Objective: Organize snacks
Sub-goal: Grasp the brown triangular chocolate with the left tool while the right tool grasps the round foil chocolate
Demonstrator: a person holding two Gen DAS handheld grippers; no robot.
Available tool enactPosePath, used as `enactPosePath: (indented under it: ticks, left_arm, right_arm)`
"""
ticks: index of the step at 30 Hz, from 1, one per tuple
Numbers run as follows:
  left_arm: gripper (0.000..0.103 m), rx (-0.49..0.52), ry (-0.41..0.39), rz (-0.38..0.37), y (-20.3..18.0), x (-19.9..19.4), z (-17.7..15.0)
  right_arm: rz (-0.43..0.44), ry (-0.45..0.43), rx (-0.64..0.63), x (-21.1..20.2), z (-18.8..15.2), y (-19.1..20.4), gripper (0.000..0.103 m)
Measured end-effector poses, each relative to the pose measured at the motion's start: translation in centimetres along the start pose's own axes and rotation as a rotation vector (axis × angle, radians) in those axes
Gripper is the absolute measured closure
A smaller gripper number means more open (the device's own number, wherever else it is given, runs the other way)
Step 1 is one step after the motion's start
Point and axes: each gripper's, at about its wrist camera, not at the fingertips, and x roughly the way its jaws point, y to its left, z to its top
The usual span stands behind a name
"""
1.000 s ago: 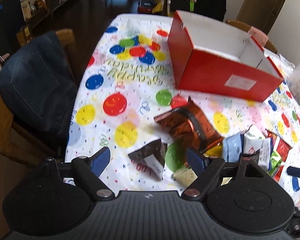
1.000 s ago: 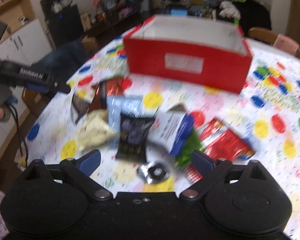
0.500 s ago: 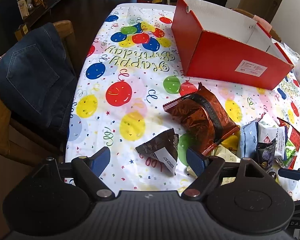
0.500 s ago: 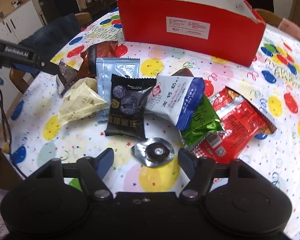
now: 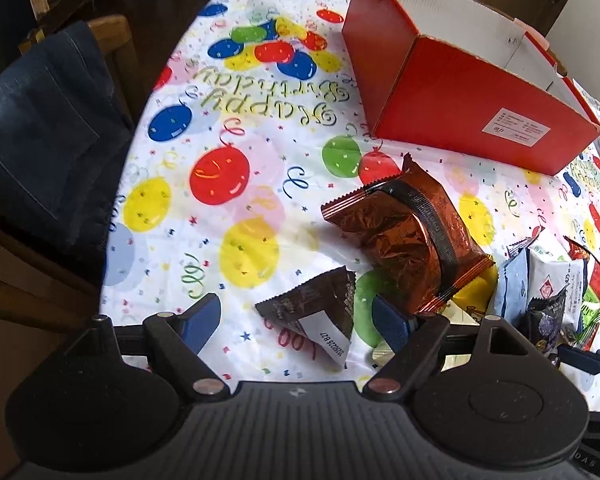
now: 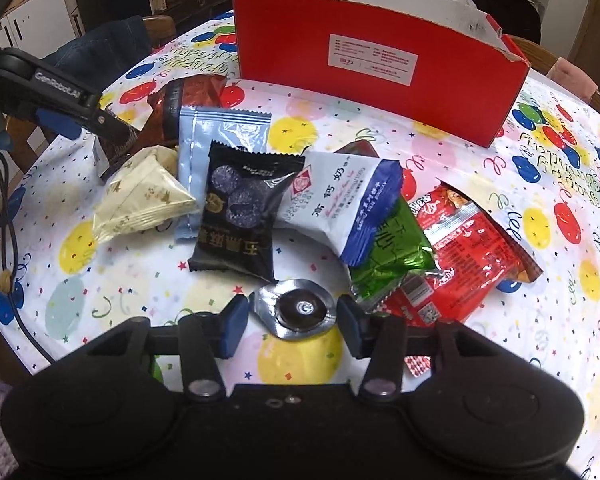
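Snack packets lie on a balloon-print tablecloth [image 5: 220, 168] in front of an open red box [image 5: 460, 92] [image 6: 380, 68]. My left gripper [image 5: 296, 316] is open, low over a dark triangular packet [image 5: 312, 312] that lies between its fingers untouched. A copper foil packet [image 5: 404, 236] lies just beyond. My right gripper [image 6: 291, 320] is closing its jaws around a round silver foil snack [image 6: 296, 310]; the pads stand right at its rim without visibly pressing it. Just beyond lie a black packet [image 6: 240, 216] and a white-and-blue packet [image 6: 340, 200].
A cream triangular packet [image 6: 140, 200], a pale blue one [image 6: 220, 140], a green one [image 6: 388, 256] and a red one [image 6: 472, 248] crowd the middle. A wooden chair with dark jeans [image 5: 48, 148] stands at the table's left edge. The left gripper's finger [image 6: 80, 112] reaches in from the left.
Both grippers have come down closer to the table. The right jaws have narrowed from wide apart to the rim of the foil snack. The left jaws stay wide.
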Motion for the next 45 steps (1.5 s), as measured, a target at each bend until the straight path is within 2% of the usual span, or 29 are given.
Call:
enactPosePath:
  ticks: [3, 7, 16, 26, 38, 41, 45]
  left_arm:
    - [0.022, -0.006, 0.008, -0.015, 0.0, 0.4, 0.2]
    - [0.037, -0.021, 0.024, -0.034, 0.2, 0.8, 0.4]
    - [0.058, -0.032, 0.015, -0.045, 0.7, 0.8, 0.4]
    - [0.062, -0.057, 0.002, -0.058, 1.5, -0.2, -0.2]
    - [0.062, -0.104, -0.018, -0.080, 2.7, -2.1, -1.5]
    - [0.068, -0.101, -0.028, -0.091, 2.6, -2.8, -1.5]
    - [0.069, -0.083, -0.024, -0.081, 2.2, -3.0, -1.4]
  right_arm:
    - [-0.001, -0.004, 0.000, 0.0, -0.1, 0.0, 0.058]
    - [-0.003, -0.008, 0.004, -0.1, -0.2, 0.1, 0.058]
    - [-0.002, -0.010, 0.026, -0.4, -0.3, 0.1, 0.059]
    - [0.028, -0.024, 0.055, -1.7, -0.3, 0.1, 0.059]
    - [0.043, -0.096, 0.061, -4.4, 0.6, 0.5, 0.059]
    - [0.038, -0.121, 0.067, -5.3, 1.0, 0.3, 0.059]
    - [0.039, -0.152, 0.078, -6.4, 1.6, 0.0, 0.059]
